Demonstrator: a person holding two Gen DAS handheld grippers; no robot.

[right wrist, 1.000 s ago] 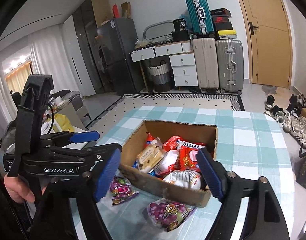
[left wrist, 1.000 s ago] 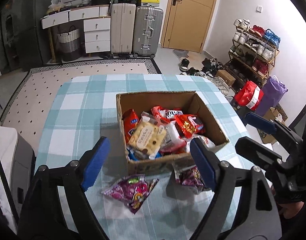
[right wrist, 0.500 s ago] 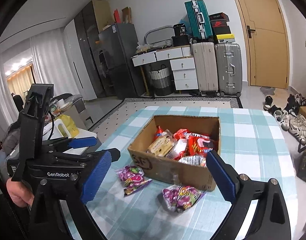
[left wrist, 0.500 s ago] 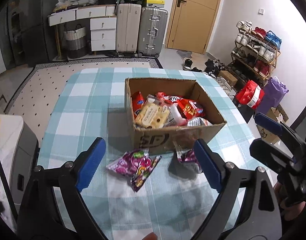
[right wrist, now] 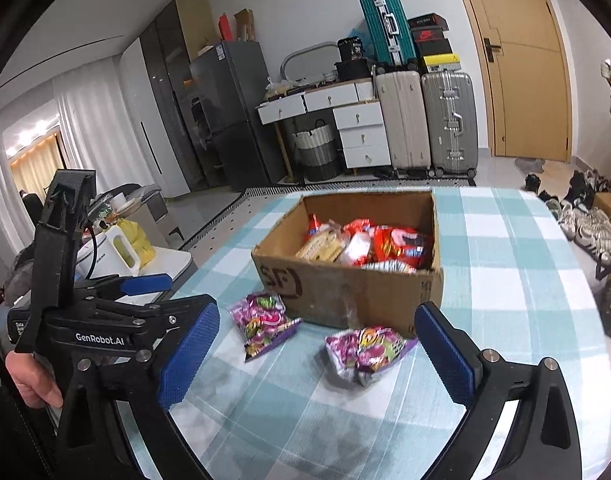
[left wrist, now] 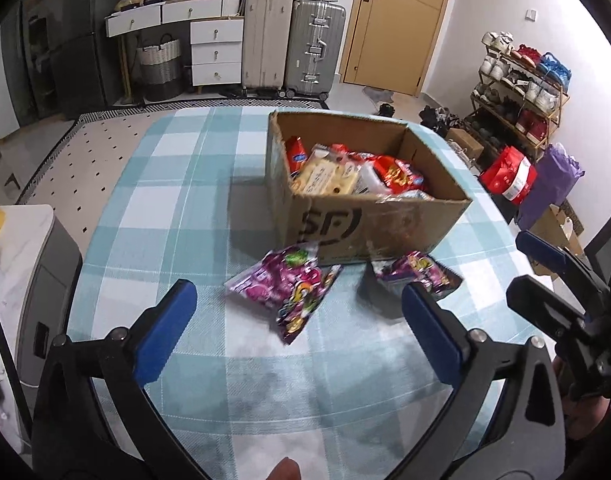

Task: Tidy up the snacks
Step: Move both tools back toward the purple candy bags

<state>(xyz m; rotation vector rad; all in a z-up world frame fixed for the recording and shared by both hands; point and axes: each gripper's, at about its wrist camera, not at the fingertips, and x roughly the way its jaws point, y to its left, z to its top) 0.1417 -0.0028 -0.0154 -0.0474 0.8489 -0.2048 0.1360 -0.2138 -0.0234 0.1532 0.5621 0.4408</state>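
Note:
A cardboard box (left wrist: 377, 224) (right wrist: 345, 292) full of snack packs stands on the checked tablecloth. Two purple candy bags lie in front of it: one on the left (left wrist: 285, 284) (right wrist: 261, 320), one on the right (left wrist: 419, 274) (right wrist: 365, 350). My left gripper (left wrist: 297, 328) is open and empty, well short of the bags. My right gripper (right wrist: 317, 356) is open and empty, with the right bag showing between its fingers. The right gripper also shows at the right edge of the left wrist view (left wrist: 561, 280); the left gripper shows at the left of the right wrist view (right wrist: 105, 316).
The table (left wrist: 177, 184) has a teal and white checked cloth. A grey cabinet (left wrist: 21, 264) stands left of the table. Suitcases (left wrist: 289, 44), drawers and a door are at the far wall. A shoe rack (left wrist: 521, 88) and bags stand at the right.
Both grippers have drawn back from the box toward the table's near edge, so the box and both purple bags now lie farther ahead. Both stay open.

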